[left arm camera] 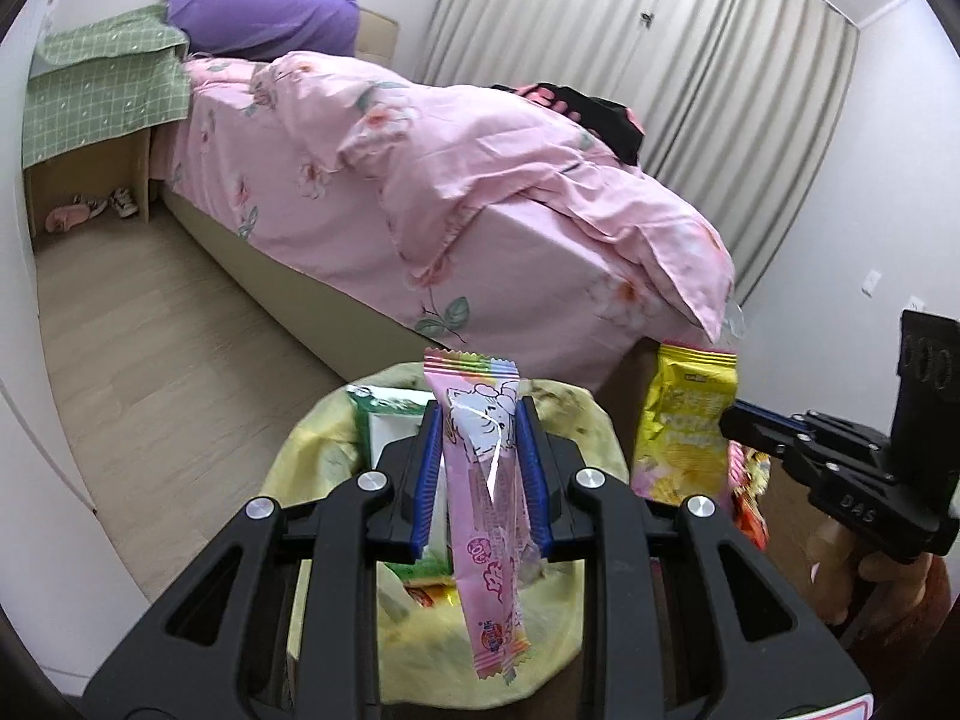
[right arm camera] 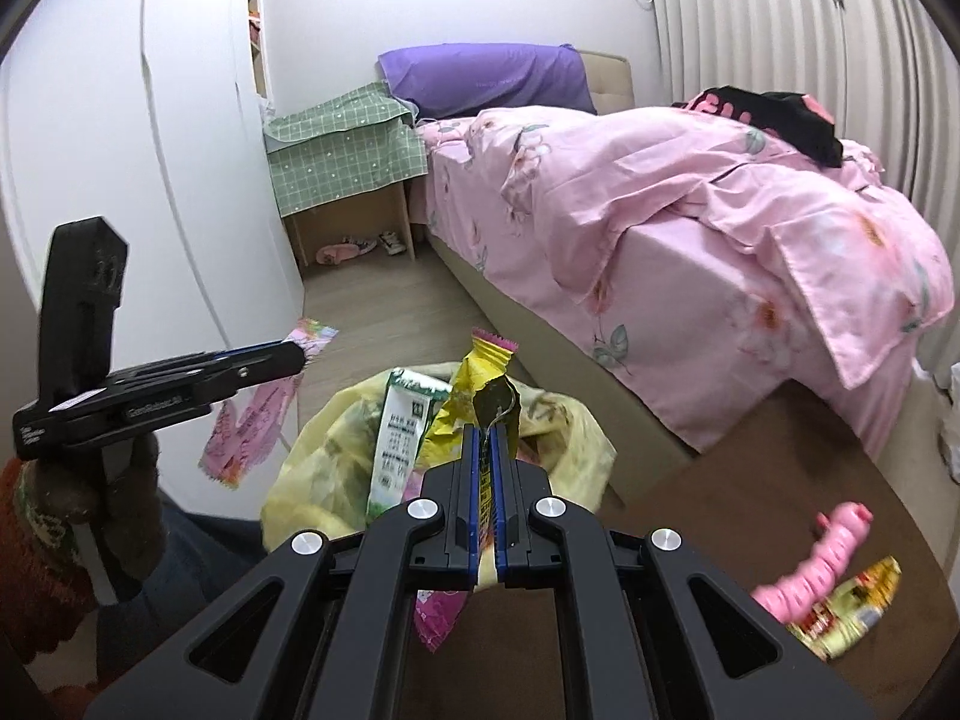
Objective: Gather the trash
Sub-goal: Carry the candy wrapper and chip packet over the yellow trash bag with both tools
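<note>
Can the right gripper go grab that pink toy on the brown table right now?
Probably not yet: the right gripper is shut on a yellow wrapper. The path to the pink toy looks free once it drops that.

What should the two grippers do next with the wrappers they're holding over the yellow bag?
Probably open and let go. The left gripper pinches the pink wrapper right above the open yellow trash bag, and the right gripper pinches the yellow wrapper over it too, so both should drop inside.
</note>
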`<state>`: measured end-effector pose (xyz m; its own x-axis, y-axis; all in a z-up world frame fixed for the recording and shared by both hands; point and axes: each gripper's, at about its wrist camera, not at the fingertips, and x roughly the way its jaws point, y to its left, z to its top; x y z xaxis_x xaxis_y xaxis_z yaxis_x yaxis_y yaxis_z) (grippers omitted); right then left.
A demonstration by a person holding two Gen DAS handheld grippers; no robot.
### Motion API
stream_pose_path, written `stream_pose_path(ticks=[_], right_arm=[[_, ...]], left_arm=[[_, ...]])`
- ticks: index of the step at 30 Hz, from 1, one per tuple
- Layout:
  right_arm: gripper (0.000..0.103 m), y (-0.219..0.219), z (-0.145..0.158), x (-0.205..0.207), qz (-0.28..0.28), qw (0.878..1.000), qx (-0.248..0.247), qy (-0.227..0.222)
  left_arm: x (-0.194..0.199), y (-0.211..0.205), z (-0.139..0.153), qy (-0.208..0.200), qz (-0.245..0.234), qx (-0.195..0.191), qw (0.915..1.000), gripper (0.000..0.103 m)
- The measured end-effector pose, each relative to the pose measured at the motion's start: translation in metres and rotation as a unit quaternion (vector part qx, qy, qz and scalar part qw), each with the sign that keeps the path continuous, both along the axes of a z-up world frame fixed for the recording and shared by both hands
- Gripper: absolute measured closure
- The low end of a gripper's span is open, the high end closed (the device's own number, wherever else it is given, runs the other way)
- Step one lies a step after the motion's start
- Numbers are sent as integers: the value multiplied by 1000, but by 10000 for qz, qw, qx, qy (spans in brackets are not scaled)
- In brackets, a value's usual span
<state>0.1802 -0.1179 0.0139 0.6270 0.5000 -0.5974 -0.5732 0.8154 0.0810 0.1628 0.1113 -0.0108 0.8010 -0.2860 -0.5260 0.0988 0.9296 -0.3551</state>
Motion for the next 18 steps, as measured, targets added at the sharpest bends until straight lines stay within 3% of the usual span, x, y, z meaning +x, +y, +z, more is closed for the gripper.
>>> stream_pose_path(ticks=[10,16,18], right_arm=[[97,31,-40,51,67,9994,-30,341],[97,39,-62,63,233,9972,45,713],[96,41,-68,64,258,9961,-5,849]], left_arm=[[33,9,-46,352,5,-362,9987,79],[43,-1,-61,551,-125,-317,9979,79],[44,-3,-64,634,-130,-258,9976,74]])
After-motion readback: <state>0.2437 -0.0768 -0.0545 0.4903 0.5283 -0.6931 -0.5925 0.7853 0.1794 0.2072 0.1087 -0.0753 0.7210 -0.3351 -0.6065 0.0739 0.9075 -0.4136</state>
